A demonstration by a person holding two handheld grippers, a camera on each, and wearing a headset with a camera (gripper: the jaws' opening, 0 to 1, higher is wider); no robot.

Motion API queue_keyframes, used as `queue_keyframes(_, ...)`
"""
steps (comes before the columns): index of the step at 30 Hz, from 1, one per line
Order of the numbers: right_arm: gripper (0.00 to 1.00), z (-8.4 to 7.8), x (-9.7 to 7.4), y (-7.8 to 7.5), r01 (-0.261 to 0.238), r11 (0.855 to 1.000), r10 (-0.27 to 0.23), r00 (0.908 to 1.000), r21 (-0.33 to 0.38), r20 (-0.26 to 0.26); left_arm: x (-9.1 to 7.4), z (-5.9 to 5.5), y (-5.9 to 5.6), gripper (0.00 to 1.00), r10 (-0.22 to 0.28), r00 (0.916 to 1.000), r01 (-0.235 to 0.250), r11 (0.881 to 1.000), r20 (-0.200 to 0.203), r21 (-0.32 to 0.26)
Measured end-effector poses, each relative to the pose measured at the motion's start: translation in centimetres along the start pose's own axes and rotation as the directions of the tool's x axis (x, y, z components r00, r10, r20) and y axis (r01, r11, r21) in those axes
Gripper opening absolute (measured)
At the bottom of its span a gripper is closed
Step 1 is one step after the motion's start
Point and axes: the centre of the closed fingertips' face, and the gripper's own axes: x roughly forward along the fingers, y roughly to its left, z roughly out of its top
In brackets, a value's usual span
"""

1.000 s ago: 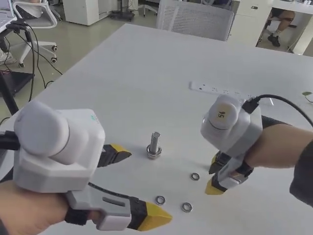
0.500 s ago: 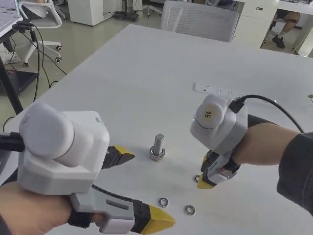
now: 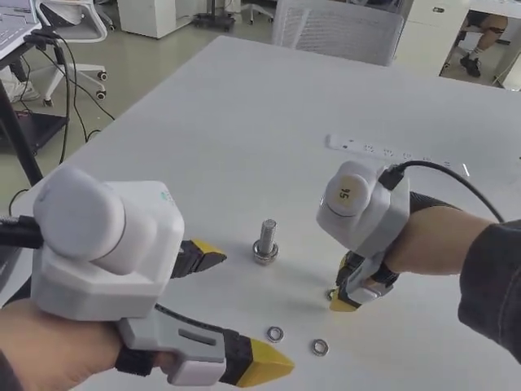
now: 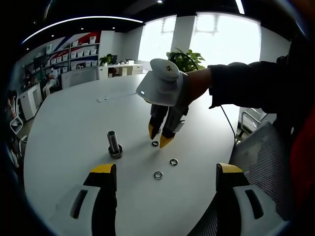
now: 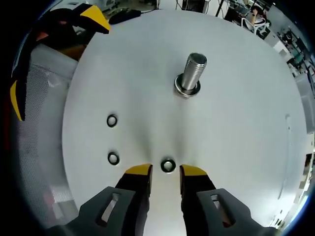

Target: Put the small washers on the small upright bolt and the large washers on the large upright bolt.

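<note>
Right gripper view: right gripper [image 5: 166, 173] jaws narrowly apart astride washer [image 5: 168, 165] | left gripper [image 4: 166, 169] jaws wide, empty

Number 15 on a round yellow sticker [image 3: 346, 195] atop the right hand-held gripper [image 3: 340, 300]

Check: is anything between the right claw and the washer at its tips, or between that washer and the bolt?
Nothing visible. The washer lies at the open tips of the right claw, and bare table runs from it to the upright bolt.
</note>
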Motion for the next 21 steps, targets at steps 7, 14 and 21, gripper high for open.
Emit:
queue_keyframes(7,0.23,-0.18,0.24,0.14,-0.005,1.000,0.005,1.0000,-0.007,-0.007,-0.02,-0.01,0.09,0.83,0.001,1.0000,-0.001,1.000,0.002,-0.002)
queue_keyframes(14,0.20,-0.10,0.20,0.16,-0.004,1.000,0.003,1.0000,-0.023,-0.009,0.02,-0.02,0.08,0.83,0.002,1.0000,-0.002,1.000,0.000,-0.004)
queue_keyframes(21,0.18,-0.09,0.20,0.05,-0.002,1.000,0.002,1.0000,-0.023,-0.003,-0.02,-0.03,0.12,0.82,0.002,1.0000,-0.002,1.000,0.000,-0.006)
